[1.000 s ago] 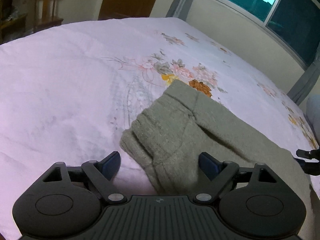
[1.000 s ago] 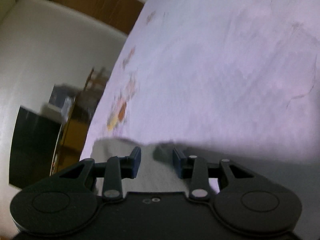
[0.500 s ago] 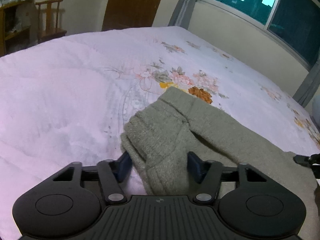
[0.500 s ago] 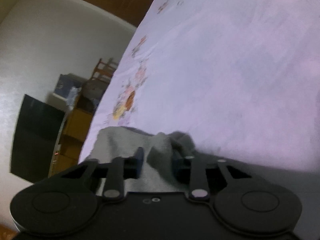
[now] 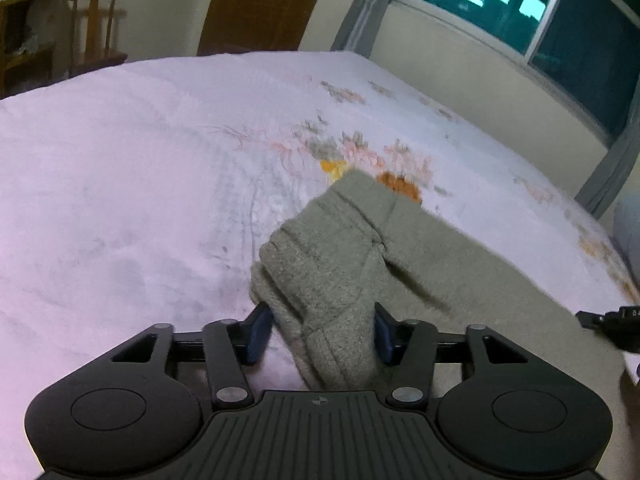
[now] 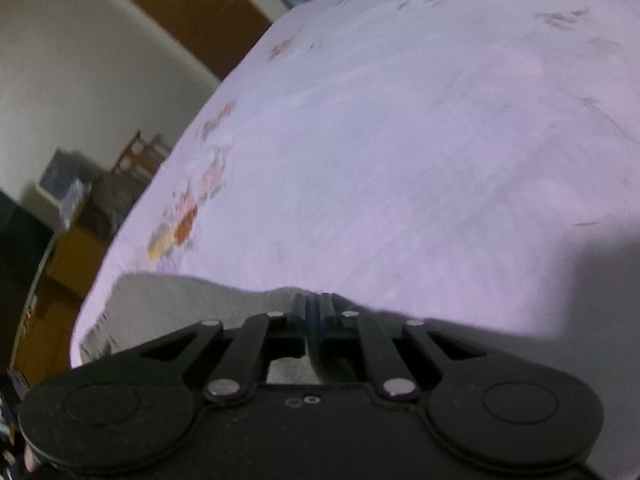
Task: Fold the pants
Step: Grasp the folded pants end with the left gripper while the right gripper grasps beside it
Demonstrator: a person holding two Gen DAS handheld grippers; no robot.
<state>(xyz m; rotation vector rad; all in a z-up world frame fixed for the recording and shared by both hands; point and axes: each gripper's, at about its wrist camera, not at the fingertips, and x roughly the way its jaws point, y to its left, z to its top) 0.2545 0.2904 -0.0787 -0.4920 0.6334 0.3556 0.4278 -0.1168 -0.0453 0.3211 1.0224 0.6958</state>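
Grey-green knit pants [image 5: 400, 264] lie on the pink floral bedspread [image 5: 140, 184]. One end is bunched into a thick roll. My left gripper [image 5: 320, 334] has closed its blue pads around this roll and grips it. In the right wrist view the pants [image 6: 192, 300] show as a pale edge at the bed's near left. My right gripper [image 6: 314, 312] is shut with its pads together, and cloth seems pinched between them. The right gripper's tip also shows at the left wrist view's right edge [image 5: 608, 320].
The bed fills both views. A wooden chair [image 5: 96, 32] and a brown door [image 5: 264, 4] stand beyond it, with a window [image 5: 520, 12] and grey curtain [image 5: 616, 168] on the right. A wooden cabinet [image 6: 68, 256] stands by the bed's left side.
My left gripper went from wide open to closed on the bunched end of the pants. My right gripper closed fully at the pants' edge. Both views tilted upward.
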